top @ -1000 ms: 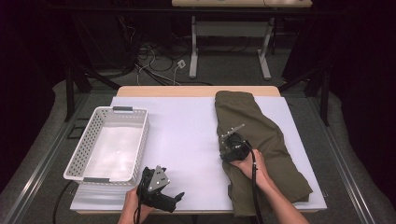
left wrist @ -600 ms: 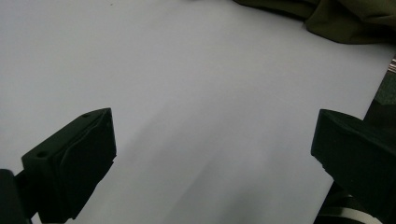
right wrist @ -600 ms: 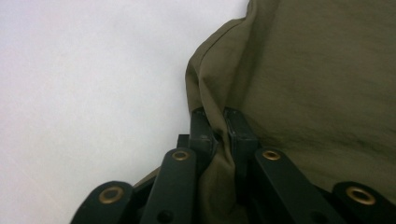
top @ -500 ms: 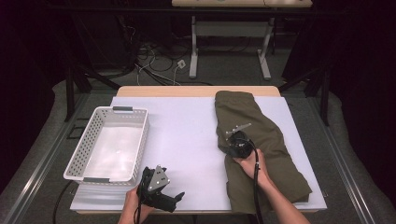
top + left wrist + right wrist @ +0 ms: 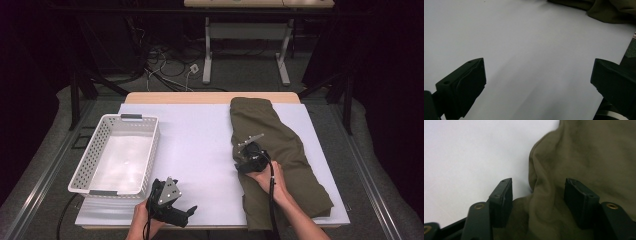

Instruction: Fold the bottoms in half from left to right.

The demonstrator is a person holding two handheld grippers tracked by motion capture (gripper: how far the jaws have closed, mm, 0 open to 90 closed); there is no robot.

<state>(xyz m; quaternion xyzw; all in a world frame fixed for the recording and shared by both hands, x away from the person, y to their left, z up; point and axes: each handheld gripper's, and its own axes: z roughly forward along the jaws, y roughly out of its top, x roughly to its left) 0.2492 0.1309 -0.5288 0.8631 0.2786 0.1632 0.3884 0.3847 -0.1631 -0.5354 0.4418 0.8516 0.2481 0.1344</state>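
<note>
An olive-green garment [image 5: 285, 145] lies folded lengthwise on the right half of the white table cover [image 5: 200, 145]. My right gripper [image 5: 244, 159] rests on the garment's left edge, about halfway down it. Its jaws have just been opening. In the right gripper view they stand apart around a raised fold of the olive cloth [image 5: 544, 202], and the pads [image 5: 504, 195] do not press on it. My left gripper [image 5: 186, 216] lies near the table's front edge and points right. It is open wide over bare white cover [image 5: 534, 50], with the garment [image 5: 609, 10] far off.
A white perforated plastic basket [image 5: 85, 170] stands on the left of the table. Table legs and loose cables lie on the floor beyond the far edge. Metal rails run along both sides of the table.
The right hand has shifted only slightly at the garment's left edge. The left gripper, the basket and the garment's outline look the same.
</note>
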